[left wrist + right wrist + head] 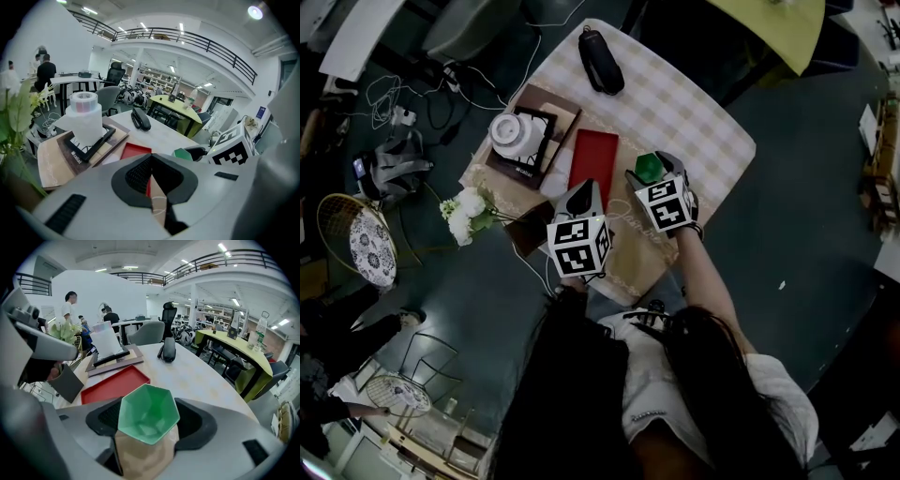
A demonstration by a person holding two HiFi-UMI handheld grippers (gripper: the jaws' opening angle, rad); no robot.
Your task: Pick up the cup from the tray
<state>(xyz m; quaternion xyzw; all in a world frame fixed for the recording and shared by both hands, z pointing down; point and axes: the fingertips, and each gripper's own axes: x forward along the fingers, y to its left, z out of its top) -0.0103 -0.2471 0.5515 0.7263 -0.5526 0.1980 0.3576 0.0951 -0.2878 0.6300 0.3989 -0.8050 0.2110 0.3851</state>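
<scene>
Checked table [694, 103] | right gripper [150, 417] clamped wide on green cup [146, 405] | left gripper [151, 161] jaws together, empty

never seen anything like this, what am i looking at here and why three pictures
There is no robot here: a person holds a hand-held grasping tool in each hand. The top-down picture comes from a camera on the person's head. The other two come from cameras riding on each tool, looking along its jaws. On the table lie a red tray, a white roll on a black frame, a black pouch and white flowers. The right tool is closed on a green cup, held beside the tray. The left tool holds nothing, its jaws together.
</scene>
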